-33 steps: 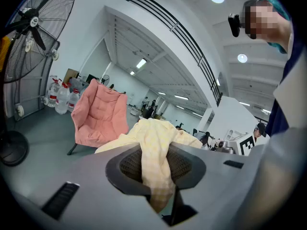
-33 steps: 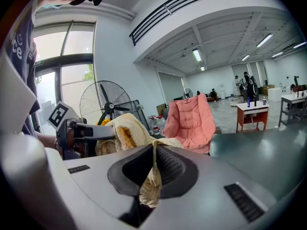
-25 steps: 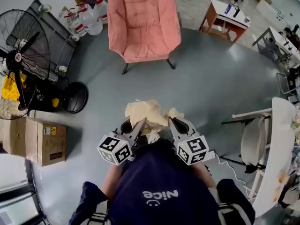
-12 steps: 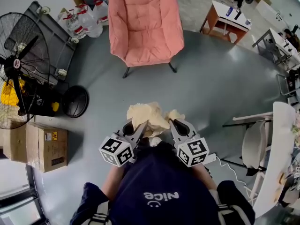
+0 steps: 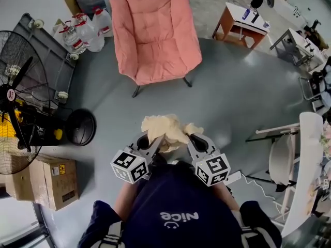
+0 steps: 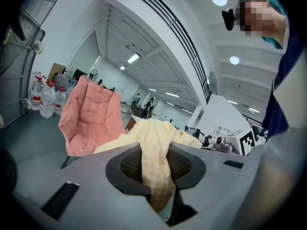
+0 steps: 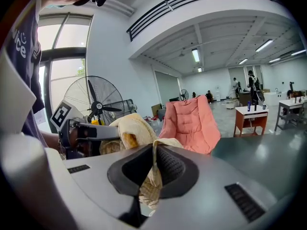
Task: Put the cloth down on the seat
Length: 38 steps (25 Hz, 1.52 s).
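The pale yellow cloth [image 5: 166, 129] hangs bunched in the air between the two grippers, just in front of the person's chest; it is well apart from the pink chair [image 5: 155, 32], whose seat lies bare across a stretch of grey floor [image 5: 232, 87]. The head view gives that gap but hides the pads under the folds (only the marker cubes and gripper bodies show there). Each gripper view supplies what it lacks: the left gripper [image 6: 156, 171] has its jaws clamped on a thick hanging strip of the cloth; the right gripper [image 7: 151, 174] has its jaws pressed nearly together on a thinner fold. The right gripper view alone shows the left gripper side-on, with the standing fan [image 7: 96, 107] behind it; only the head view takes in the cardboard box [image 5: 49, 182] beside the fan, and the water bottles [image 5: 88, 30] left of the chair.
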### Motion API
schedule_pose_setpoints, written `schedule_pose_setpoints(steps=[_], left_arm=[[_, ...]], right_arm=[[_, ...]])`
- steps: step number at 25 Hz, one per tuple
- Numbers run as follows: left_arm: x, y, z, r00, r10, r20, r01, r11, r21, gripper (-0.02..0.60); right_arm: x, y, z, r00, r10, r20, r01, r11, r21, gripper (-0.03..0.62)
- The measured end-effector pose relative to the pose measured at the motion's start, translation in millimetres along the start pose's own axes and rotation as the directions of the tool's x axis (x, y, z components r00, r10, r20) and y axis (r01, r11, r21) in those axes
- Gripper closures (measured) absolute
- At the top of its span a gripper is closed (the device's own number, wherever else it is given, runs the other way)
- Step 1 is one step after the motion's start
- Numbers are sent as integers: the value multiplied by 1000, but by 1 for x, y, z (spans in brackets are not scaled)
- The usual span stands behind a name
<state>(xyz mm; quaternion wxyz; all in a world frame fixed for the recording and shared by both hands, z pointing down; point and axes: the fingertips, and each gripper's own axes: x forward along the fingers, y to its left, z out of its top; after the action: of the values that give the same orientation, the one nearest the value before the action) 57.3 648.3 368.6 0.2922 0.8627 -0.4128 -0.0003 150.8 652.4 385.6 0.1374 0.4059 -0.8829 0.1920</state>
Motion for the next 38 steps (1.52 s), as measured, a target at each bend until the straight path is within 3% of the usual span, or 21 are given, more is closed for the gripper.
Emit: schedule_pose_setpoints(steps=[13,22,28,38], left_arm=[[6,91,61,998,-63,-13,64,996,56,474],[29,118,77,1000,-21,-3,21,999,44,474],[62,148,107,997,53,54,-54,998,13,474],[160,182,166,987,149,67,-151,988,20,474]], right_arm=[[87,2,47,992,-114,55,115,993,-13,536],[128,-10,64,998,-44,35,46,998,-47,537],[172,-52,93,998,34,44,-32,998,-59,537],[248,-139,155,983,179,34,-176,983,-59,536]])
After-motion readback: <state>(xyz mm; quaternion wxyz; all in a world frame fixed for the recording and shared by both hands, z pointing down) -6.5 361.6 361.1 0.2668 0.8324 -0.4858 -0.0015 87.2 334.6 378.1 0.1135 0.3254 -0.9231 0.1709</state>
